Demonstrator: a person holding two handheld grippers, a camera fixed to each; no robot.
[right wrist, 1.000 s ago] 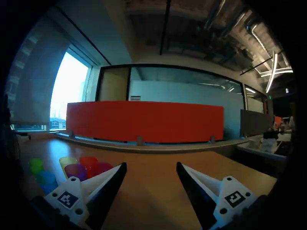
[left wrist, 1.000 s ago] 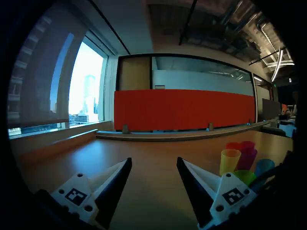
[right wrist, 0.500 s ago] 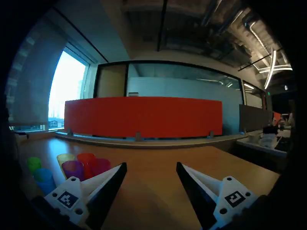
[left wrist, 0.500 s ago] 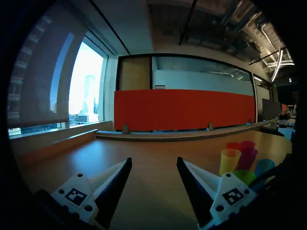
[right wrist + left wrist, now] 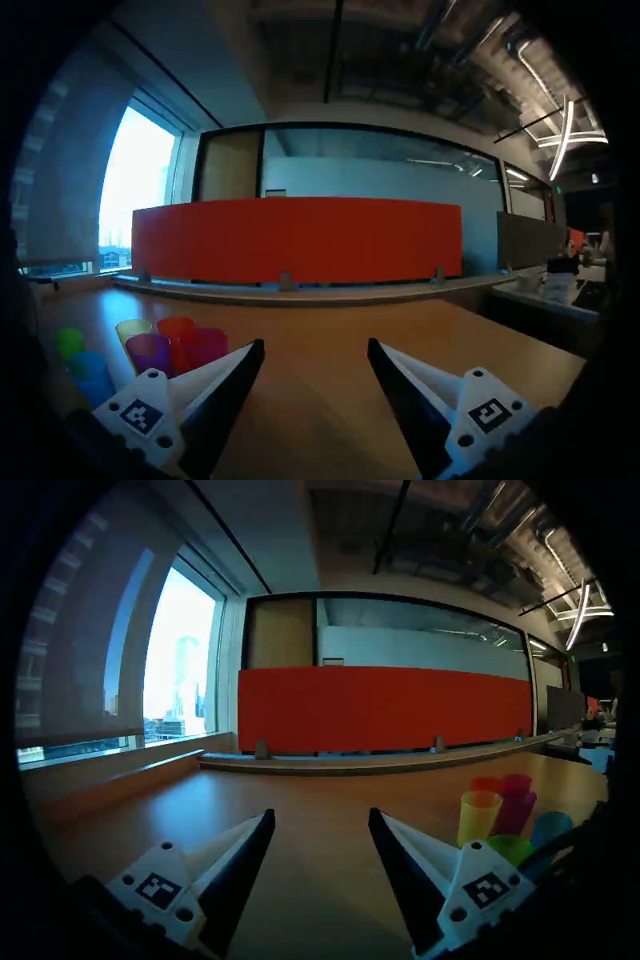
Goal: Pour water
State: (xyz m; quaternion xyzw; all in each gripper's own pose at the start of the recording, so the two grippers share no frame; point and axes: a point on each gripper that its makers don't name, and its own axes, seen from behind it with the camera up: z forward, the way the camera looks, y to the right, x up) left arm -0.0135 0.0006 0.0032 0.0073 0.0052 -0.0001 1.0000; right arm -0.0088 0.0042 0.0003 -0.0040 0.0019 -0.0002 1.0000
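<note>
A cluster of several coloured plastic cups stands on the wooden table (image 5: 320,840). In the left gripper view the yellow cup (image 5: 478,816) is nearest my right finger, with a magenta cup (image 5: 516,804), a red cup (image 5: 483,785), a blue cup (image 5: 550,828) and a green cup (image 5: 510,849) around it. My left gripper (image 5: 320,820) is open over bare table, left of the cups. In the right gripper view the same cups sit at lower left: purple cup (image 5: 149,354), red cup (image 5: 177,330), yellow cup (image 5: 132,331), blue cup (image 5: 92,374). My right gripper (image 5: 315,348) is open, right of them.
A long orange partition (image 5: 384,708) runs along the table's far edge. A bright window (image 5: 180,668) with a sill is at the left. Desks with small objects (image 5: 560,280) stand beyond the table at the right.
The right gripper view has tilted down a little, so the partition and cups sit slightly higher in it. The left gripper has stayed still. Both stay open.
</note>
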